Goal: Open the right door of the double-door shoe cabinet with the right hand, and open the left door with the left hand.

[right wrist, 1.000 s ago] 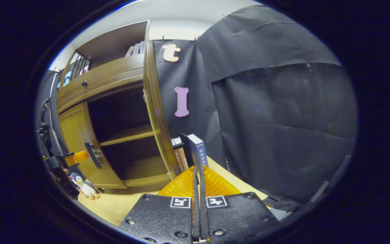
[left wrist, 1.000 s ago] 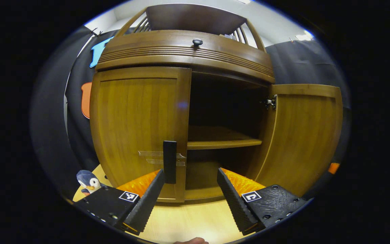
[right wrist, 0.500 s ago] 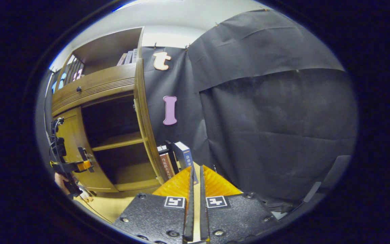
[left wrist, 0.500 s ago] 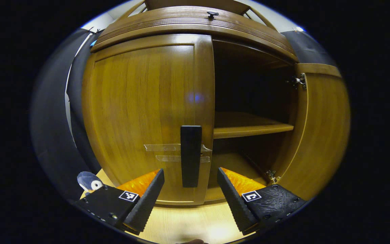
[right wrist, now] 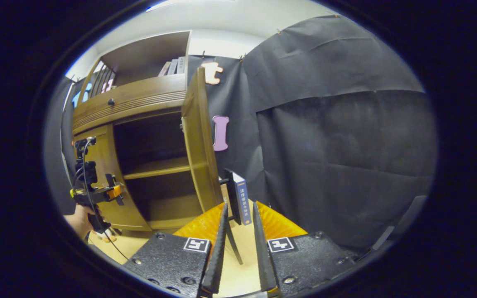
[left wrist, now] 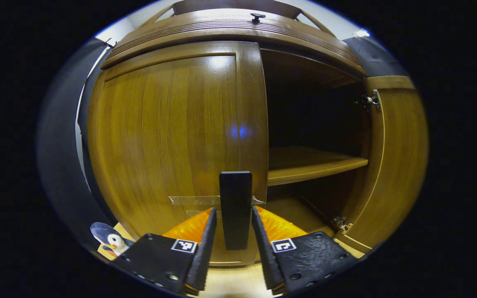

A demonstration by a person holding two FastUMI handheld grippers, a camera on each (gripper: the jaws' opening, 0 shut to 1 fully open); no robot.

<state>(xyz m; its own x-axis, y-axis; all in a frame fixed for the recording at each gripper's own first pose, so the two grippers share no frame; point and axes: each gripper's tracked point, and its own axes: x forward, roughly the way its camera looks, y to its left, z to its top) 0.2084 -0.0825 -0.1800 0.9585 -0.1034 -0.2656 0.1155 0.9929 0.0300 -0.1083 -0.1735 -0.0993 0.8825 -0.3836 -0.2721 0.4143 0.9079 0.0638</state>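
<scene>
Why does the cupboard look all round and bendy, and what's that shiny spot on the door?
Left gripper view: the fisheye lens bows the left door; the white spot is lamp glare, the blue dot a faint reflection; inside the cabinet lies deep shadow. Right gripper view: the right door curves too.

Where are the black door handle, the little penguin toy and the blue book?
Black door handle (left wrist: 235, 207): left gripper view, mid-bar.
Penguin toy (left wrist: 110, 239): left gripper view, its face.
Blue book (right wrist: 242, 201): right gripper view, its spine.

Left gripper (left wrist: 230, 231) jaws narrowed around something; right gripper (right wrist: 239, 231) jaws slightly parted
</scene>
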